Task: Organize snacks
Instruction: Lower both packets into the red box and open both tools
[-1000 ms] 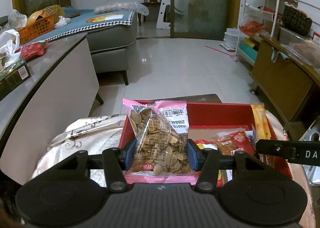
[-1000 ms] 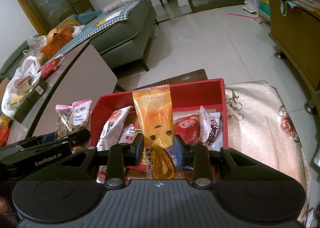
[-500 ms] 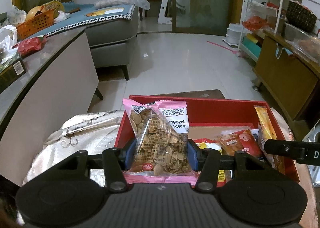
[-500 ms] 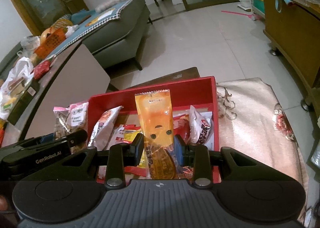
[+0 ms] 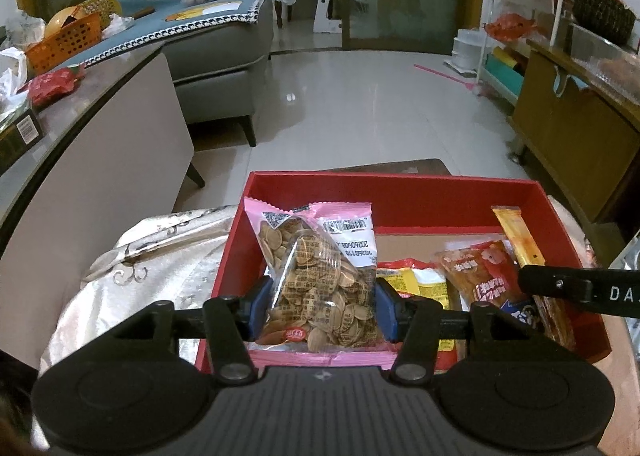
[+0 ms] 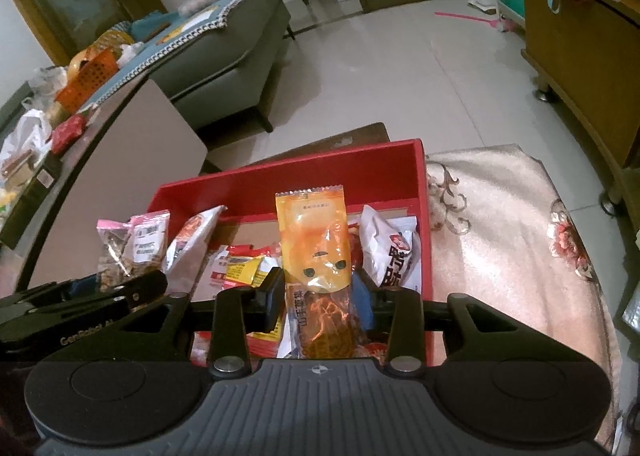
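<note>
Snacks over the red box (image 6: pixel 288 186): my right gripper (image 6: pixel 320 296) is opening, orange packet (image 6: pixel 316 248) between loosening jaws; left gripper (image 5: pixel 320 304) clamps the seed bag (image 5: pixel 320 276). Packet could topple outside.

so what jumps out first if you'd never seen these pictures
The red box of snack packets sits on a floral cloth. Over its left side the left gripper pinches a pink-edged bag of melon seeds. Over the middle the right gripper is opening around an upright orange snack packet still between its fingers.
</note>
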Demonstrator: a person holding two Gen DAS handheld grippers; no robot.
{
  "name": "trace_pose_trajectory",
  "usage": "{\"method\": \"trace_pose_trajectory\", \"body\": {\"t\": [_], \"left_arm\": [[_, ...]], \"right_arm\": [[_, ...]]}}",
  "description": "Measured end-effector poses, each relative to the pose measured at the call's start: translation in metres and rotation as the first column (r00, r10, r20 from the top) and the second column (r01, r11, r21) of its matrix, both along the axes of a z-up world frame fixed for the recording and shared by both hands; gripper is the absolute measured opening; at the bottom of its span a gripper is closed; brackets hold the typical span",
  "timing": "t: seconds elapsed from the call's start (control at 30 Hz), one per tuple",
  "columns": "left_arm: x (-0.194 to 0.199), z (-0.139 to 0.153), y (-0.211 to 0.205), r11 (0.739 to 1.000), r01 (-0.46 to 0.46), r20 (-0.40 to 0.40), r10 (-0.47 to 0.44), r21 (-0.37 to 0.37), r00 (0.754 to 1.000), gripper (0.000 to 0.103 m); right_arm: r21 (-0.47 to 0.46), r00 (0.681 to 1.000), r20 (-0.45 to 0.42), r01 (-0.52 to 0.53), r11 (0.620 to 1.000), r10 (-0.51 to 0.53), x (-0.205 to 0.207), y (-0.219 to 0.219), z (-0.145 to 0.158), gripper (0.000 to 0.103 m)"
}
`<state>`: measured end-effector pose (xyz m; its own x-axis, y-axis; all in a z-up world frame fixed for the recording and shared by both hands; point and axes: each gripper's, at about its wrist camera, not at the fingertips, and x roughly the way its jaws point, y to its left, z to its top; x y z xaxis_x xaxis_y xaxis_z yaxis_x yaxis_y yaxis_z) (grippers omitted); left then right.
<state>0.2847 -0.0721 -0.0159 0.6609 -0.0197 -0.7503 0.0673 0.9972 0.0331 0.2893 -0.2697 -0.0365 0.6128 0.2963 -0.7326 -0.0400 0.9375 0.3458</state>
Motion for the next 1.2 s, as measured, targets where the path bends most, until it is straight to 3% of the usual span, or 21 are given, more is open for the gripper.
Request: {"method": "trace_pose_trajectory", "body": {"t": [0.17,0.37,0.5,0.77,1.2], "left_arm": [[-0.003,0.004,-0.001,1.0,0.003,0.024,-0.003,0.009,1.0,0.062],[-0.004,0.005,0.0,1.0,0.004,0.025,-0.005,0.014,1.0,0.063],[-0.005,0.006,0.0,1.0,-0.001,0.023,0.0,0.013,1.0,0.063],[-0.013,0.013,0.002,1.0,0.007,0.036,-0.008,0.017,0.999,0.064],[-0.029,0.025,0.004,0.999,0.012,0.058,-0.014,0.037,0.998,0.064]], "right_arm": [[0.001,1.0,-0.011,-0.017,1.0,0.017,0.0,0.004,-0.002,0.052],[-0.014,1.0,-0.023,-0.018,1.0,0.018,-0.001,0.006,-0.003,0.054],[-0.027,1.0,-0.007,-0.021,0.999,0.021,-0.002,0.009,0.002,0.062],[-0.05,0.999,0.018,-0.026,0.998,0.027,-0.007,0.013,0.011,0.063],[-0.091,0.99,0.064,-0.116,0.989,0.122,-0.024,0.039,0.034,0.074]]}}
